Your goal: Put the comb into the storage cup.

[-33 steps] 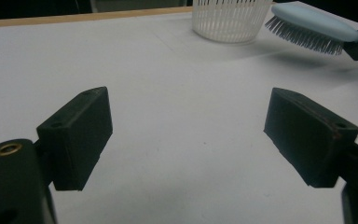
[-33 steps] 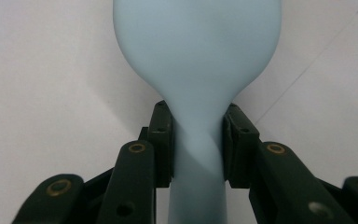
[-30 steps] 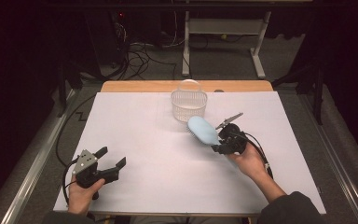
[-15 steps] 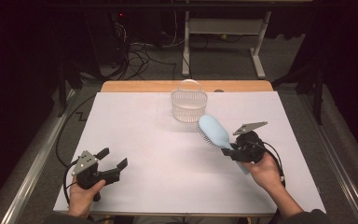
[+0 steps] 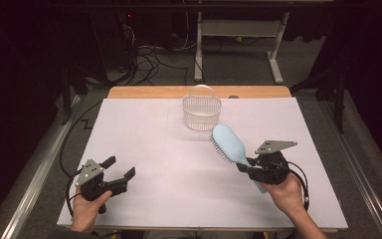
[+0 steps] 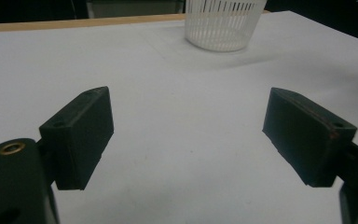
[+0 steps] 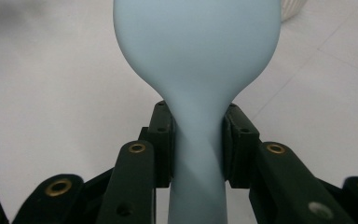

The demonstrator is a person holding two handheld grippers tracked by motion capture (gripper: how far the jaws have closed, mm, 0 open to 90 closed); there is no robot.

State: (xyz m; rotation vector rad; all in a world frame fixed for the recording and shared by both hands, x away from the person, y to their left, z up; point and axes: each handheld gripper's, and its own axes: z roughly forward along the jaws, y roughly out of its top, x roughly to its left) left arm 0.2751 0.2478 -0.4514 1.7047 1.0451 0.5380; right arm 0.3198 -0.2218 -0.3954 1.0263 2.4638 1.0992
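Table [image 5: 144, 149], white basket [image 5: 202, 113] at its far edge. I hold the blue hairbrush [image 5: 229, 143] aloft just beside the basket, right gripper [image 5: 251, 169] fingers pinching its neck; carry it level, bristles down. Left gripper [image 5: 119, 169] idle, fingers spread.

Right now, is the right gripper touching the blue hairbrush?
Touching: the right gripper view shows the right gripper pads clamped on both sides of the hairbrush neck.
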